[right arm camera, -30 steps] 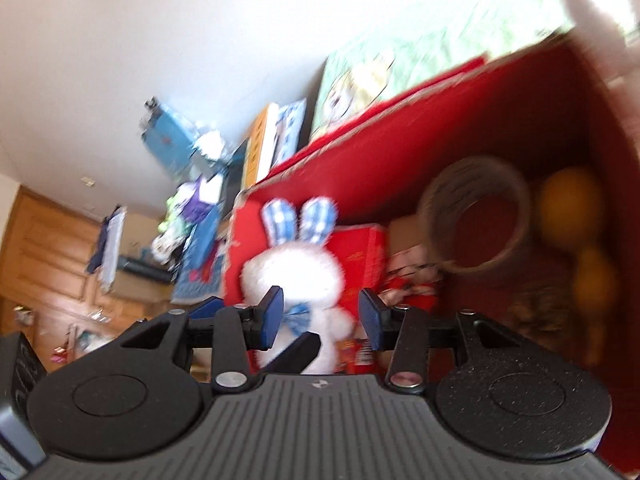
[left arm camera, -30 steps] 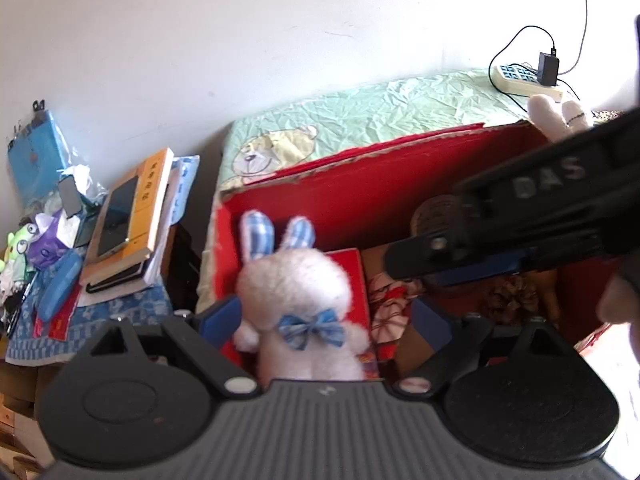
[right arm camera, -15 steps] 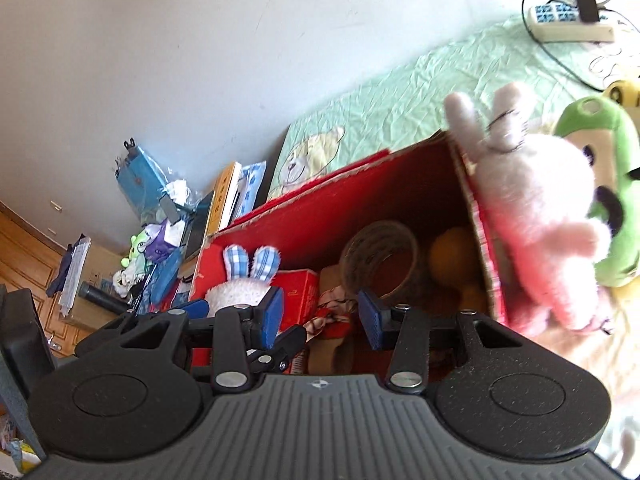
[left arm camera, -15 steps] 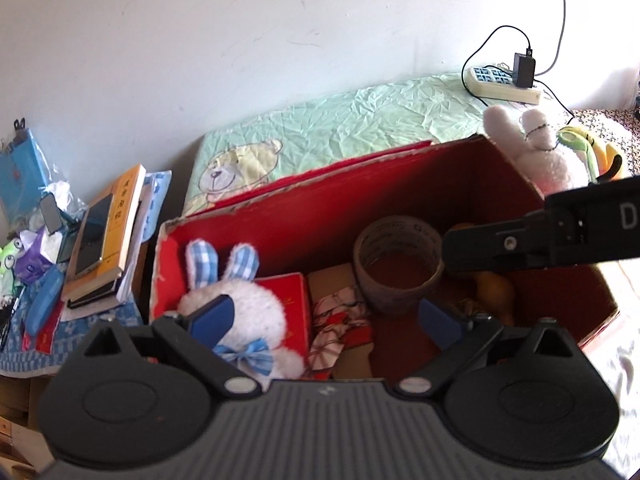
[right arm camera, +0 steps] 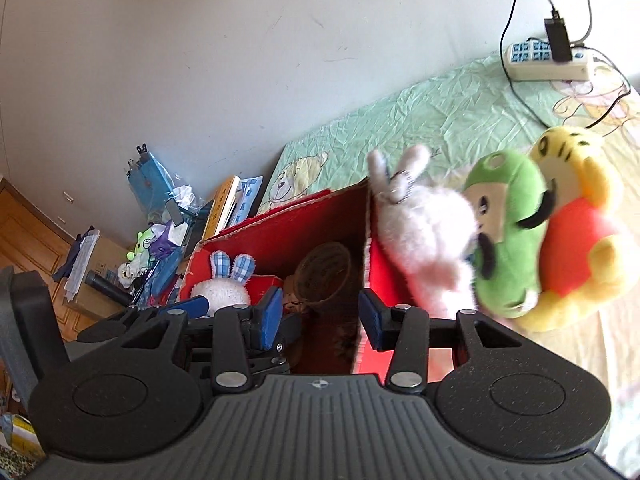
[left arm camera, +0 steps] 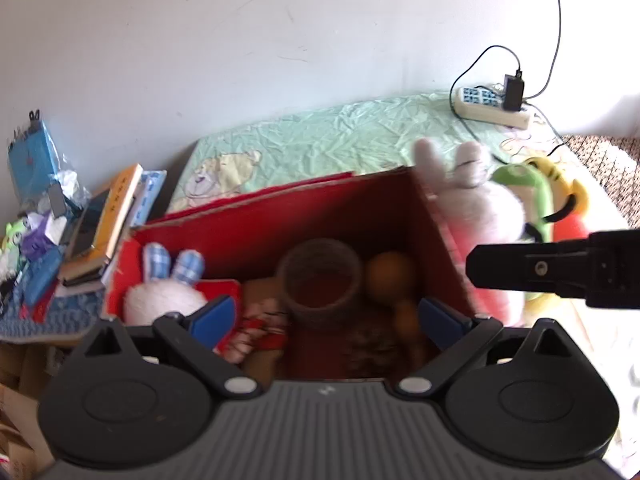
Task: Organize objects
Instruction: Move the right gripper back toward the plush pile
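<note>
Nearest you, your left gripper (left arm camera: 326,314) had its jaws spread wide with nothing between them, hanging over the open red box (left arm camera: 328,216). Your right gripper (right arm camera: 318,314) stood with its jaws partly apart and empty, poised over the box's right wall.

Inside the box, a white bunny with blue checked ears (left arm camera: 162,292) sat in the left corner against a red packet. Beside it lay a red-and-white patterned item (too blurred to name). A brown ring-shaped roll (left arm camera: 320,280) stood near the middle, and an orange round thing (left arm camera: 386,274) lay just right of it.

Outside the box, a pink rabbit plush (right arm camera: 420,228) leaned on the right wall. A green plush (right arm camera: 506,236) touched it, and a yellow bear in a red shirt (right arm camera: 576,236) sat behind that, all on the bed.

Farther back, the green bedsheet (left arm camera: 332,148) carried a power strip (right arm camera: 548,62) by the wall. Left of the box, a stack of books (left arm camera: 104,224) rested on a cluttered stand.
</note>
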